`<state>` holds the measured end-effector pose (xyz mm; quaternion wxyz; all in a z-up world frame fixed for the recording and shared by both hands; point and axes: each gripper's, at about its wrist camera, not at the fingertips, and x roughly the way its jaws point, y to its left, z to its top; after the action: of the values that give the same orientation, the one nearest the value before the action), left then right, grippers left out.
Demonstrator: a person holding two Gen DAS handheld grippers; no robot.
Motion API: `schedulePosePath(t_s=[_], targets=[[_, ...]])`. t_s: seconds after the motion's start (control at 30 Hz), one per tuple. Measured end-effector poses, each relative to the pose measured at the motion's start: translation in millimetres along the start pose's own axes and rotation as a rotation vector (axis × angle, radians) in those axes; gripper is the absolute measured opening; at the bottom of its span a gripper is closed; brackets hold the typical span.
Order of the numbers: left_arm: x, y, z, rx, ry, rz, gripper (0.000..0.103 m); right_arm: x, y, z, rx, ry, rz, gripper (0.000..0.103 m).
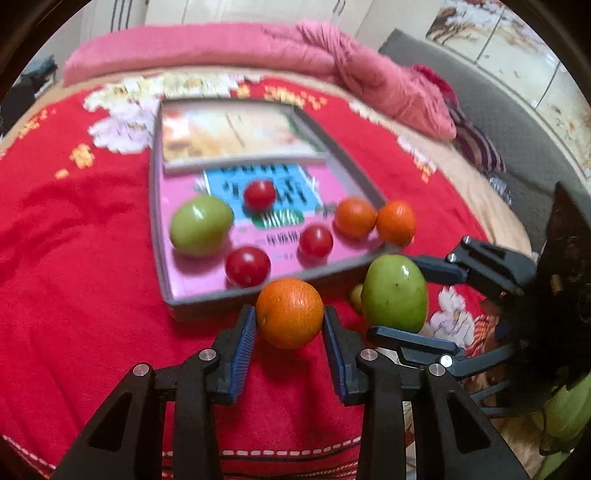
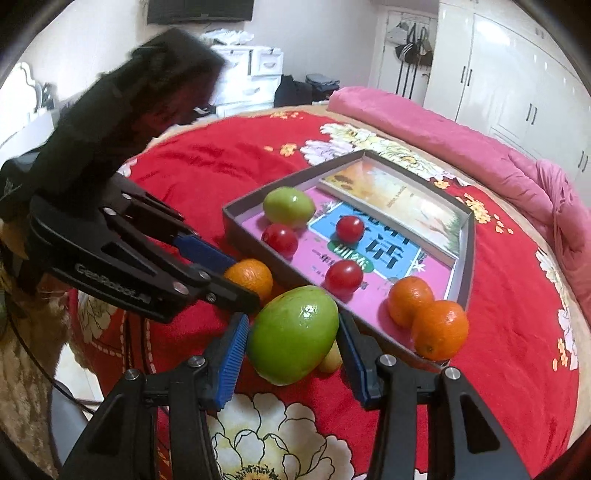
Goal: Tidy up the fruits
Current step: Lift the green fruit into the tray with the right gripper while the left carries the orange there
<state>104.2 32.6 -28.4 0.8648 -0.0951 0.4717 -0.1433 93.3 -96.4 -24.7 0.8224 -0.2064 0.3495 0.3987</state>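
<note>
A bed (image 2: 517, 295) carried a red floral blanket (image 1: 74, 258), with a pink quilt (image 1: 258, 48) rolled along its far edge. White wardrobe doors (image 2: 517, 92) with dark handles lined one wall. A white chest of drawers (image 2: 255, 77) stood beneath a wall-mounted dark screen (image 2: 199, 11). Bags (image 2: 413, 40) hung beside the wardrobe. Lighting was even.

A fuzzy, matt red cloth bedspread (image 1: 74, 258) is seen under a grey cardboard box lid (image 2: 466, 254). Glossy skin is shown by the green fruit (image 2: 293, 334), dimpled peel by the orange (image 1: 290, 312). Ribbed blue pads (image 1: 245, 349) are fitted to the matt black plastic left tool (image 1: 290, 332).
</note>
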Motion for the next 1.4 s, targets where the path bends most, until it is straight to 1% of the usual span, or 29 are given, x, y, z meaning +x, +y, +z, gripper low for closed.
schedulePosePath(t_s=[0.2, 0.3, 0.57, 0.7, 0.93, 1.07, 1.4], targets=[[-23.7, 6.0, 9.7, -0.006, -0.104, 0.028, 0.037, -11.7, -10.7, 8.4, 0.065, -0.066, 0.010, 0.049], [-30.8, 8.4, 12.6, 0.000, -0.141, 0.063, 0.037, -15.6, -16.6, 12.0, 0.094, -0.094, 0.005, 0.049], [-34.9, 13.4, 15.7, 0.003, -0.169, 0.101, 0.037, -20.1, -25.1, 15.4, 0.136, -0.130, -0.013, 0.049], [-33.8, 13.0, 15.5, 0.012, -0.172, 0.126, 0.037, -20.1, -27.3, 16.3, 0.146, -0.130, -0.024, 0.049], [-21.0, 21.6, 16.9, -0.005, -0.137, 0.153, 0.037, -19.8, -34.6, 19.3, 0.169, -0.143, -0.051, 0.049], [-13.2, 26.4, 16.2, -0.023, -0.113, 0.154, 0.037, -19.6, -38.2, 20.1, 0.179, -0.150, -0.066, 0.049], [0.3, 28.1, 17.6, -0.021, -0.081, 0.165, 0.037, -17.2, -45.5, 23.1, 0.195, -0.158, -0.096, 0.049]])
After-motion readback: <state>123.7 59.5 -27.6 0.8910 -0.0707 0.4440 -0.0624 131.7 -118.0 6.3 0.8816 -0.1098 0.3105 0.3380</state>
